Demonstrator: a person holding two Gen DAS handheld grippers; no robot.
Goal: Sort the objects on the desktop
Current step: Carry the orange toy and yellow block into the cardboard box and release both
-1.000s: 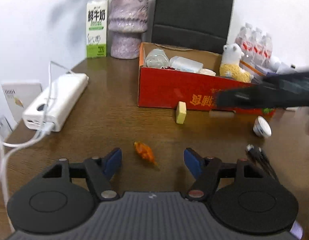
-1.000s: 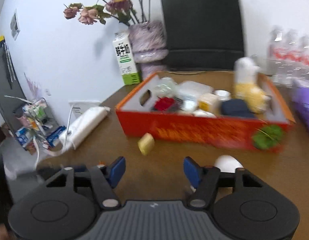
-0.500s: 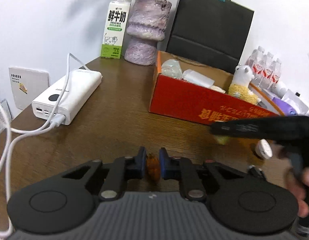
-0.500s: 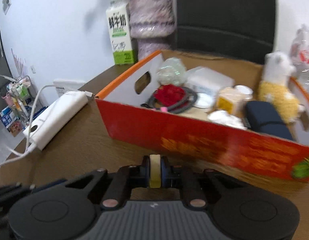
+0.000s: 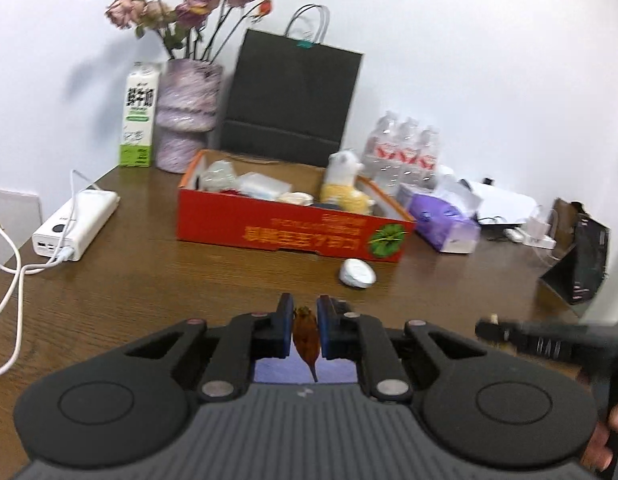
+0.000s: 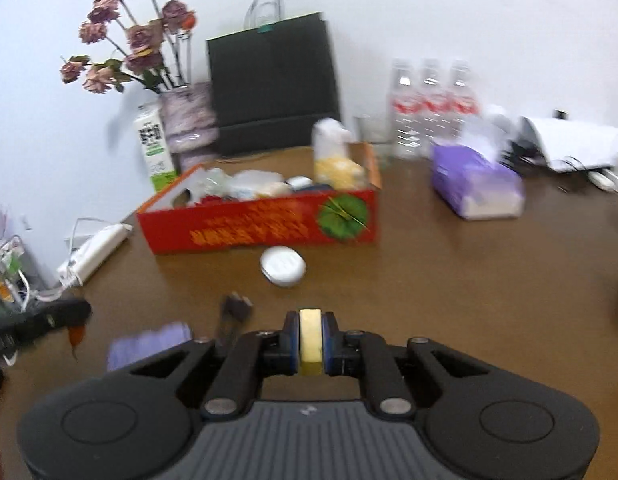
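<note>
Left tongs (image 5: 305, 336) clenched on an orange dried leaf (image 5: 306, 334); right tongs (image 6: 311, 340) clenched on a yellow block (image 6: 311, 340), above the surface (image 6: 449, 280).

left gripper (image 5: 305, 326) clamps orange leaf (image 5: 306, 336) above table (image 5: 149, 276).

Your left wrist cam sits behind its fingers (image 5: 285, 330), raised above the desk (image 5: 157, 280), facing the red box (image 5: 293, 232) well ahead. Right cam: same setup, box (image 6: 261, 228) ahead-left of fingers (image 6: 329, 340). Both share box, desk & white wall.
</note>
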